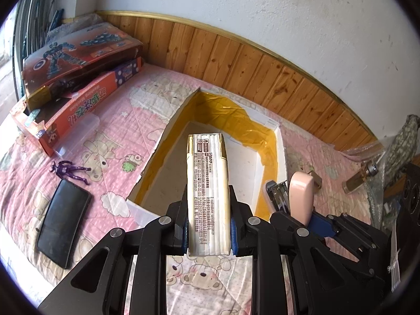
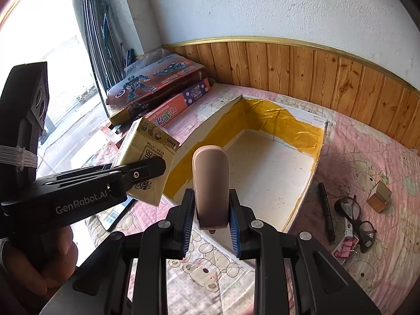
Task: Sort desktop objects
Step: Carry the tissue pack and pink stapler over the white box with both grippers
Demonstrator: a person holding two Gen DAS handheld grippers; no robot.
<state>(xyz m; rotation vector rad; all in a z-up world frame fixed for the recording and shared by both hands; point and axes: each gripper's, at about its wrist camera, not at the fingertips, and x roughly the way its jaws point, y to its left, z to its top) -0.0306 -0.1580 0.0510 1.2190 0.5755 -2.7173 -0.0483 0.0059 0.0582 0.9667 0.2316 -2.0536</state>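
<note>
Gripping a cream tissue pack (image 1: 208, 197), the left gripper (image 1: 208, 233) fingers clamp its sides; just beyond lies the yellow-taped box (image 1: 168, 141). Beside it, the right gripper (image 2: 212, 220) fingers pinch a pink stapler (image 2: 211, 183).

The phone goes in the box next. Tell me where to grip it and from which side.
Grip the black phone across its narrow width at mid-length, coming from above. It lies flat on the pink quilt, so only its long side edges offer the jaws a hold. Both grippers are full, so one likely must unload first.
</note>
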